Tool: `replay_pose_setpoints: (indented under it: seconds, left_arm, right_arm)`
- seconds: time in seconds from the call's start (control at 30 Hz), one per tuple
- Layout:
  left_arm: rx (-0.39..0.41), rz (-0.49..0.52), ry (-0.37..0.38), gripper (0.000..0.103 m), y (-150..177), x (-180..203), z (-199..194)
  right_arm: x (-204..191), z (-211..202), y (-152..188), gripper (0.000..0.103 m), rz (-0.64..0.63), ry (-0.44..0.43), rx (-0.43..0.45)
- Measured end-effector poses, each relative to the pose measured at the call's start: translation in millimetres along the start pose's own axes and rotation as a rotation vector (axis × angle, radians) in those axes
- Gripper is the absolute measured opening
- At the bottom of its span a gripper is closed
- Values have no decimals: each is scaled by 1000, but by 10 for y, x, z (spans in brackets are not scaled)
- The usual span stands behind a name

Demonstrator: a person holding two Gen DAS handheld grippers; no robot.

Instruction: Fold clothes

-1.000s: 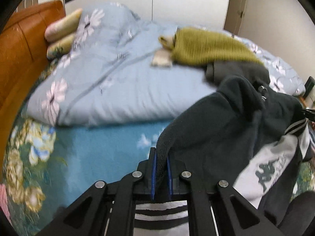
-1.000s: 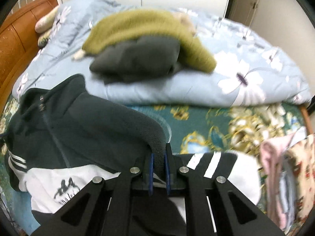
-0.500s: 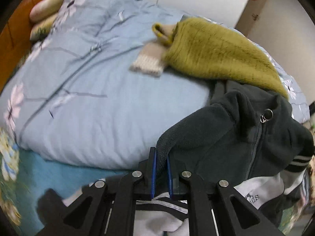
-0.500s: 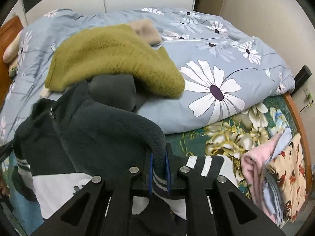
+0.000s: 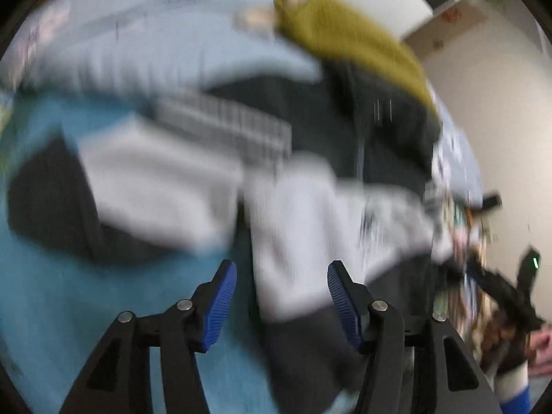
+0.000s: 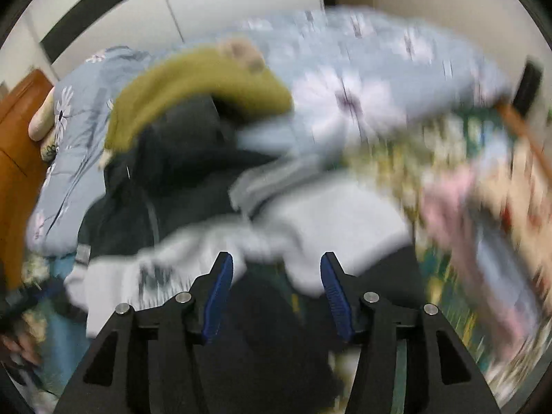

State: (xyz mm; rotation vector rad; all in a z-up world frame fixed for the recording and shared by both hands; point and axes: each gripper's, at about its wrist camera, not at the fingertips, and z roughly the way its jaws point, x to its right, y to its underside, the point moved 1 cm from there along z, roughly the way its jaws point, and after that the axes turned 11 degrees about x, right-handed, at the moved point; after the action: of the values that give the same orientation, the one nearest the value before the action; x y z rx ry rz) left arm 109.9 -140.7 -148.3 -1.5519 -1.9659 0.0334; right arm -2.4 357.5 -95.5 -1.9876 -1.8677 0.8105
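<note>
— Where is the jacket?
— The dark-and-white jacket (image 6: 310, 220) lies spread on the bed (image 5: 51, 310), its top against the blue floral duvet (image 6: 362, 79), beside an olive sweater (image 6: 193, 82).
— And the claws?
— The left claw (image 5: 281, 305) and right claw (image 6: 276, 298) both gape wide above the fabric, gripping nothing. Both views are badly blurred.

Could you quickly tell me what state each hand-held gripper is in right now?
Left hand-held gripper: open, holding nothing; the jacket lies beyond it.
Right hand-held gripper: open, holding nothing.
</note>
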Motion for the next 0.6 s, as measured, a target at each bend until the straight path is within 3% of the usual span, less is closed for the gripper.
replay_pose_setpoints:
  seconds: [0.07,0.2,0.37,0.53,0.6]
  left_arm:
    - [-54,-7,32,59,334,-7,-5]
    - [-85,43,25,59,529,143,92]
    - [-124,107,16,59,773,331,214]
    - [-162,170,6,57,1016,519,335]
    - [-175,196,2,48,1102,594,376]
  right_arm:
    - [257,73,300,54,58,-5,-101]
    - [539,153,684,60,113,-9,-221]
    - [418,343,848,64,37,-84,-368]
    - [258,501,849,64,-95,-47,-411]
    - [252,556,859,64,-117,-41,-423]
